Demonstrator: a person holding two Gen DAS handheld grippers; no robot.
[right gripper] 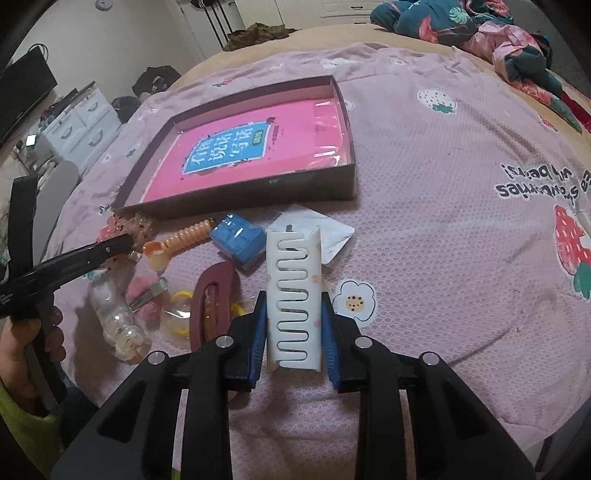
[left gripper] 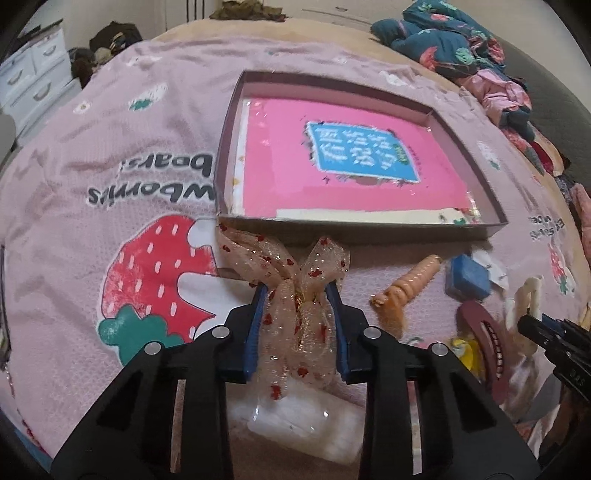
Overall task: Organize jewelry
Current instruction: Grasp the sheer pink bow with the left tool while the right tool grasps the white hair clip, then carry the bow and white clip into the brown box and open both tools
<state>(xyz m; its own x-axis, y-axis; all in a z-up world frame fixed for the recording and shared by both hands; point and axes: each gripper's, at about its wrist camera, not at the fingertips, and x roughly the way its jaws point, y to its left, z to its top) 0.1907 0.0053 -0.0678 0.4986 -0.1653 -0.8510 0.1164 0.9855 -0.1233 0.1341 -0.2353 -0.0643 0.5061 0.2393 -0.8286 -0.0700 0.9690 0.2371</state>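
This is a home bedroom: a bed under a pink strawberry-print sheet point(right gripper: 461, 155), crumpled clothes point(right gripper: 480, 33) heaped at its far edge, a white chest of drawers point(right gripper: 79, 125) against the wall, a dark screen point(right gripper: 22, 92) beside it.

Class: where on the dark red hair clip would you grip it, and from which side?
Grip the dark red hair clip across its two long arms near the rounded top, coming from above. It lies flat, and the slot leaves narrow, parallel sides that jaws can span.

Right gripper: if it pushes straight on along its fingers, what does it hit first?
Probably the bed cover: the right gripper, shut on the white comb clip, points steeply down. Just beyond the clip's tip lies a white packet, then the box wall; depth unclear.
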